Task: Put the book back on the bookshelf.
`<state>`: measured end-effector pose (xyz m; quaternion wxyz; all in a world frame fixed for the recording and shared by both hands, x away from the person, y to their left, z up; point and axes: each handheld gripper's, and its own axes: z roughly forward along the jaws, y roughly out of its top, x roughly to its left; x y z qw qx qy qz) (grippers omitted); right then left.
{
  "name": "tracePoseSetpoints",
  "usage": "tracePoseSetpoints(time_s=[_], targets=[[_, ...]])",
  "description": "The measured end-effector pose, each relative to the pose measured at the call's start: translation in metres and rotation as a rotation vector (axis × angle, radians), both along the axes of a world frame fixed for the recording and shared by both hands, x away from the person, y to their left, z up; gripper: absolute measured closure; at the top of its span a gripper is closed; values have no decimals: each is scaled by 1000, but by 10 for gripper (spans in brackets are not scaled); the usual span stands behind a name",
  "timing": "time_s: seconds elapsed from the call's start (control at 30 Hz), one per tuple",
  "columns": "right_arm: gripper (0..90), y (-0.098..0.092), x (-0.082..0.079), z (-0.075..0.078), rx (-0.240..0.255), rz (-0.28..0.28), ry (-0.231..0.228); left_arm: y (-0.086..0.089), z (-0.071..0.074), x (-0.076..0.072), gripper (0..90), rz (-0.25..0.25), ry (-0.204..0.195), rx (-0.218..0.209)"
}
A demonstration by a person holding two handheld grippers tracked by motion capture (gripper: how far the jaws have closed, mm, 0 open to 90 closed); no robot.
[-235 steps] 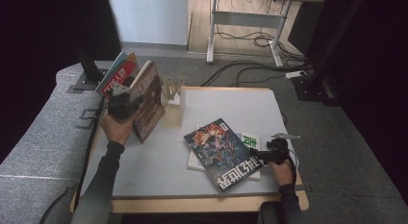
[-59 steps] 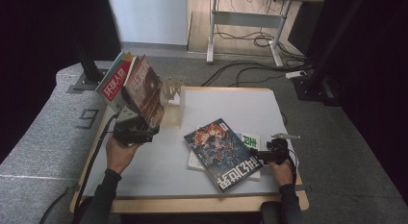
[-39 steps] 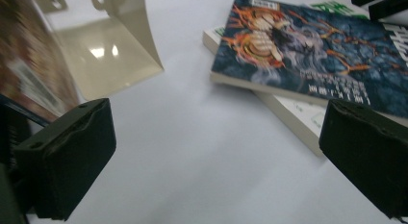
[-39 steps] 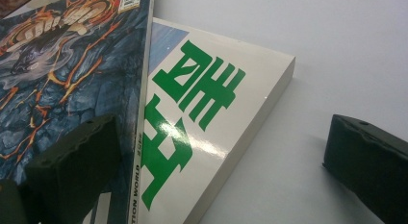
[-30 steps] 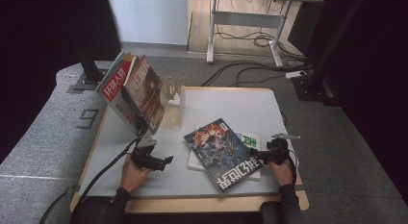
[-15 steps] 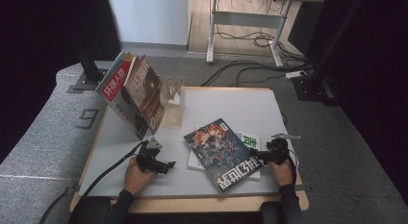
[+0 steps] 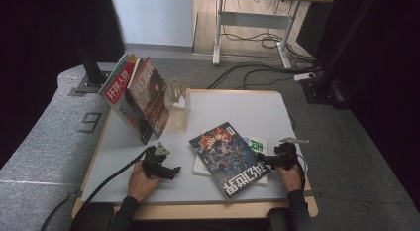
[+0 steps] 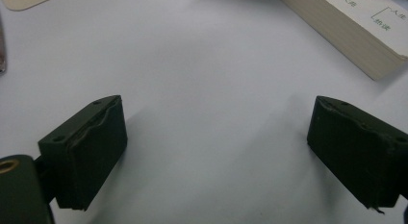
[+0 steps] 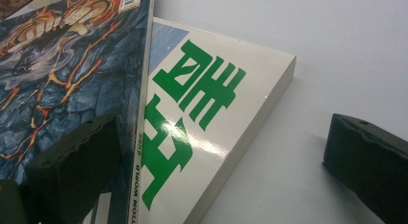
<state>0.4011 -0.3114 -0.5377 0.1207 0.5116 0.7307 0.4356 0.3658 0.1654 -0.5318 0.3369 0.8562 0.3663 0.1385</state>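
White table, stacked books, clear stand

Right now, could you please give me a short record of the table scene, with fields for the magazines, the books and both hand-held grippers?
surface: white table
standing magazines: two leaning against a clear stand, back left
flat magazine: dark blue cover, lying on the white book with green lettering
left hand-held gripper: jaws wide and just been closing a little, nothing between them, over bare table left of the flat magazine
right hand-held gripper: jaws open, at the right edge of the flat magazine and white book; whether it touches them is unclear
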Motion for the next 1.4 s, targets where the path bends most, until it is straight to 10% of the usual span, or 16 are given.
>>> tracePoseSetpoints(time_s=[0.47,0.8,1.4], targets=[[51,2,-7,4,-17,-5,-11,0,0,0,65,-1,0,1],[49,9,-28,24,-83,8,-114,-1,4,0,20,-51,34,-65],[6,21,-51,21,-177,80,-100,-34,20,18,0,-135,13,-77]])
